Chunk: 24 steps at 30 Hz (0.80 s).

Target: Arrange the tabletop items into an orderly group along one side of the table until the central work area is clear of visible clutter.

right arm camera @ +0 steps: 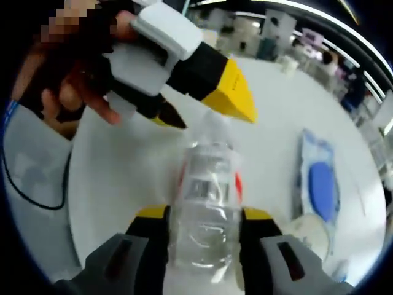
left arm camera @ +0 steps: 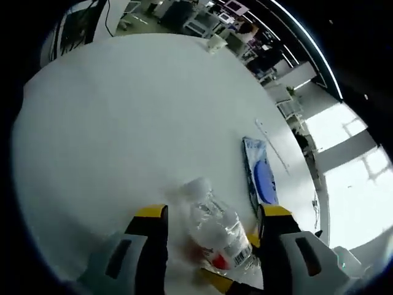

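Observation:
A clear plastic water bottle (left arm camera: 216, 232) with a white cap and a red label lies between my left gripper's (left arm camera: 213, 212) yellow-tipped jaws, which stand open and wider than the bottle. In the right gripper view the same bottle (right arm camera: 206, 203) fills the gap between my right gripper's (right arm camera: 204, 215) jaws, which are shut on its lower body. The left gripper (right arm camera: 202, 107), held by a person's hand (right arm camera: 80, 86), reaches in from the upper left with its tips around the bottle's far end.
A flat blue-and-white packet (left arm camera: 259, 175) (right arm camera: 320, 184) lies on the white round table (left arm camera: 123, 123) to the right of the bottle. Beyond it lies a thin white stick (left arm camera: 271, 142). A pale cup (left arm camera: 216, 43) stands at the far edge. A round clear lid (right arm camera: 310, 233) sits near the packet.

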Tool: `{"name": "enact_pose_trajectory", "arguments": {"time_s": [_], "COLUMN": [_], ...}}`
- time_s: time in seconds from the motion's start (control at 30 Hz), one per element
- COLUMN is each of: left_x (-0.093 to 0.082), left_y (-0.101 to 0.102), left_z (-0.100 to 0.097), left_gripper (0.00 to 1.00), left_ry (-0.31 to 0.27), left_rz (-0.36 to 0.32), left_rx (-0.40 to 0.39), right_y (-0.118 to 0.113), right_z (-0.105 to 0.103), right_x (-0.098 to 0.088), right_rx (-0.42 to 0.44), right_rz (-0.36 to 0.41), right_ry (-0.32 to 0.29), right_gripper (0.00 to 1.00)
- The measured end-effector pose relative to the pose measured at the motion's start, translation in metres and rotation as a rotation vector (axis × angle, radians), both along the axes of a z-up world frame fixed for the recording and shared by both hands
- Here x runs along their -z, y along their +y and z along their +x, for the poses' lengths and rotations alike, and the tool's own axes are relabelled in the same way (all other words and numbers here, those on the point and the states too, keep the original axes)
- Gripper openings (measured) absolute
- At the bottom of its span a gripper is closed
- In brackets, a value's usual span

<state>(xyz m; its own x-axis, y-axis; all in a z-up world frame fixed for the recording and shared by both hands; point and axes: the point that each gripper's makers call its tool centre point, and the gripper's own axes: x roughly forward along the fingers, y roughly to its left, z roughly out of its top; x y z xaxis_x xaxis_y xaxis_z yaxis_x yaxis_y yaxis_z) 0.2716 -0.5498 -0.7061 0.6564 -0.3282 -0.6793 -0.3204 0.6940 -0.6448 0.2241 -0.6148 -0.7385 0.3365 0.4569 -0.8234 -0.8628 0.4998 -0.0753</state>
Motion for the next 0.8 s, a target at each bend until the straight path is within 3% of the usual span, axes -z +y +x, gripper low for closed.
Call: {"name": "enact_pose_trajectory", "arguments": {"time_s": [0.1,0.23,0.63,0.8], "left_x": [-0.002,0.001,0.014,0.019], "left_y": [-0.004,-0.005,-0.003,0.001], "left_z": [0.005,0.009,0.017,0.014], "left_gripper": [0.57,0.56,0.48,0.37], "left_ry": [-0.006,0.002,0.009,0.016], "left_rz": [-0.034,-0.004,-0.001,0.025], "left_rx": [-0.029,-0.026,-0.065,-0.079], "right_y": [0.001,0.001,0.003,0.004], "right_z": [0.000,-0.001,-0.001,0.000], "right_x": [0.000,-0.001,-0.003,-0.004], "right_rx": [-0.013,-0.019,-0.033,-0.031], "right_rz": [0.002,0.017,0.060,0.084], "right_ry": [-0.009,-0.022,-0.050,-0.057], "right_gripper": [0.41,0.41,0.41,0.41]}}
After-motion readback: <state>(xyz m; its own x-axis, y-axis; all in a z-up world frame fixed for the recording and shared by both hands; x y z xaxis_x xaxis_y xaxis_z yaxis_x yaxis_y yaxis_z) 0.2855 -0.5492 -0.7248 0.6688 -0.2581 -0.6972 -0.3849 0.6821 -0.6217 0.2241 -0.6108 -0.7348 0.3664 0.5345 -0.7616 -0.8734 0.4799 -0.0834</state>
